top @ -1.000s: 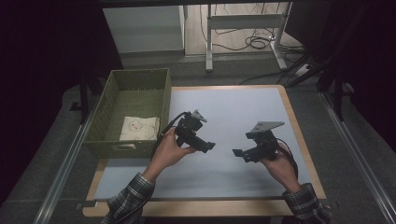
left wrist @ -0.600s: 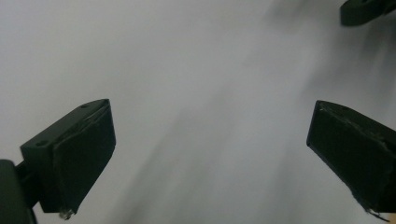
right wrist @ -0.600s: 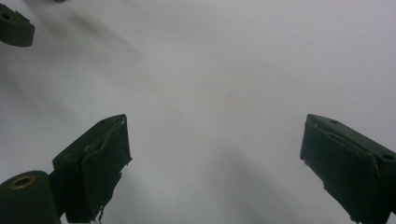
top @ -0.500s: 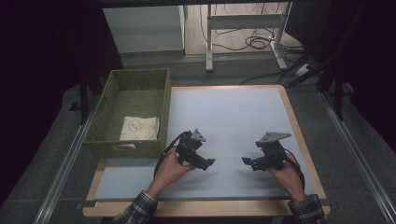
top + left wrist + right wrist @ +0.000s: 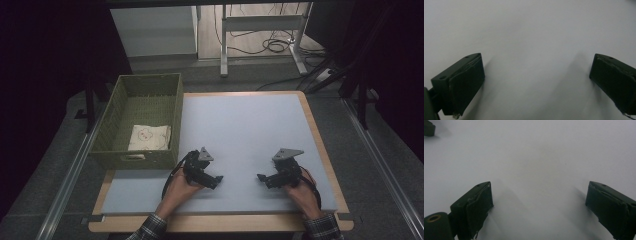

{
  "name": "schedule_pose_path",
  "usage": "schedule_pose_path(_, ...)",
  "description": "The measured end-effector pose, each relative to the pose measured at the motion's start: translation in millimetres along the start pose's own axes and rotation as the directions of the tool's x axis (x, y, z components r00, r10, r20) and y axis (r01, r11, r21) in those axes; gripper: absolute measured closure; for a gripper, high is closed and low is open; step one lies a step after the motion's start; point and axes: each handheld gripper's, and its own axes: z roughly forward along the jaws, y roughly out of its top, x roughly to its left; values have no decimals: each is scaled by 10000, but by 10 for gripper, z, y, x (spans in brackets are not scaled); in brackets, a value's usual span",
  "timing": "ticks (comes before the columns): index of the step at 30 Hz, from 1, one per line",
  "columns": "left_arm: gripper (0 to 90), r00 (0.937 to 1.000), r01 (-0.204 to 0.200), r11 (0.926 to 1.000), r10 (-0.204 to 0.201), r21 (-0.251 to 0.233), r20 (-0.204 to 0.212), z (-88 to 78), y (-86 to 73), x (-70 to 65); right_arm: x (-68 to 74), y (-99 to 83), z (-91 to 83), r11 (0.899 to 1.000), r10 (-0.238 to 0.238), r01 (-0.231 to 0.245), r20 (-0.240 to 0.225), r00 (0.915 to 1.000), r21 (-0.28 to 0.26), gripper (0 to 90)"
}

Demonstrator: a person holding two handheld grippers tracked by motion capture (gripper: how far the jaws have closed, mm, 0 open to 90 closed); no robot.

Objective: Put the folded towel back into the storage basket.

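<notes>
Grippers rest low on the near part of the pale grey mat [image 5: 250,130], 1 in each of your hands. Your left gripper [image 5: 216,179] sits left of centre, its tips aimed toward the middle of the mat, with your left hand [image 5: 179,191] wrapped around it from behind. Your right gripper [image 5: 262,178] sits near the mat's right edge, its tips facing back toward the left one, held by your right hand [image 5: 301,192]. The 2 tools are well apart, with bare mat between them.

In the left gripper view, the 2 black jaws stand wide apart with nothing between them but the mat's surface. In the right gripper view, the jaws are likewise spread wide over bare mat.

Beyond your left gripper, a green woven basket [image 5: 114,116] stands just beside the mat's left edge. A folded cream cloth [image 5: 149,137] with a small printed motif lies inside it, toward the near end.
</notes>
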Motion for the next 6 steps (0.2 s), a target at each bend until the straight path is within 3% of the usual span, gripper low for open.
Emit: schedule_pose_path(6, 0, 10000, -3, 10000, 2, -72, -21, 5, -8, -5, 7, -7, 4, 10000, -36, 36, 44, 10000, -6, 73)
